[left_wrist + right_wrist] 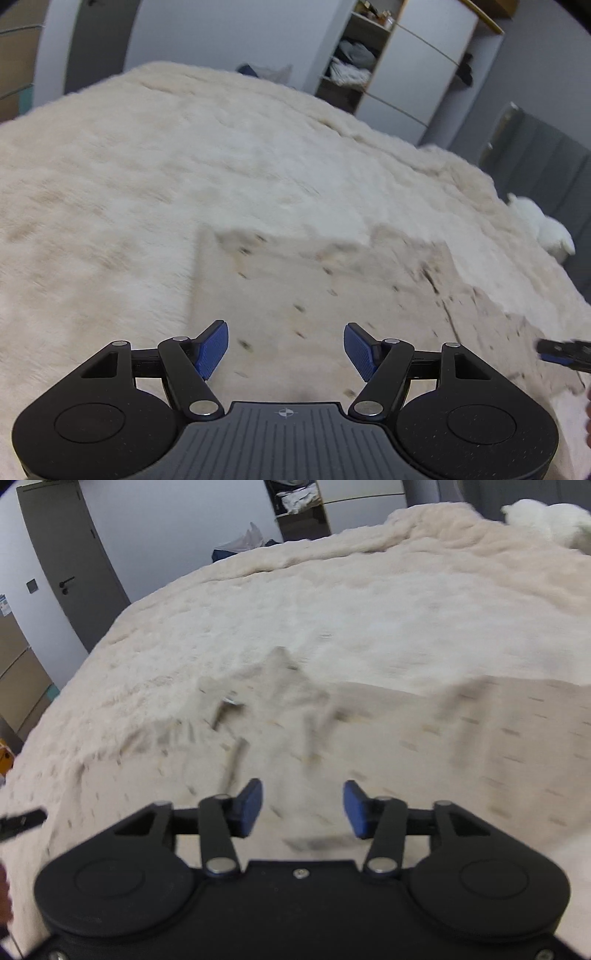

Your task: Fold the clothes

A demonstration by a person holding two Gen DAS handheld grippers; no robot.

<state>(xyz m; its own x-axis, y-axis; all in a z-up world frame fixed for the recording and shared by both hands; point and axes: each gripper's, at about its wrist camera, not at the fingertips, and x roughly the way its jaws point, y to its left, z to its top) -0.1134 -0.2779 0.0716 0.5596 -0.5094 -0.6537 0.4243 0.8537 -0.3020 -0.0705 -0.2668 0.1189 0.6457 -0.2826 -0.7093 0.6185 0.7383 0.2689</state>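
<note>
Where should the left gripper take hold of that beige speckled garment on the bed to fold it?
Probably the far left corner of the beige garment, reached from above and the left by the left gripper: that straight edge lies flat on the fluffy blanket, exposed and uncrumpled. Both grippers are open and empty.

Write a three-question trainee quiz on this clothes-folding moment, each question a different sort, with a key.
1. True or false: the left gripper is shut on the beige speckled garment.
2. The garment lies on: A) a wooden table B) a cream fluffy blanket C) a tiled floor.
3. Fill in: the right gripper has its jaws ____.

Key: 1 false; 2 B; 3 open.
</note>
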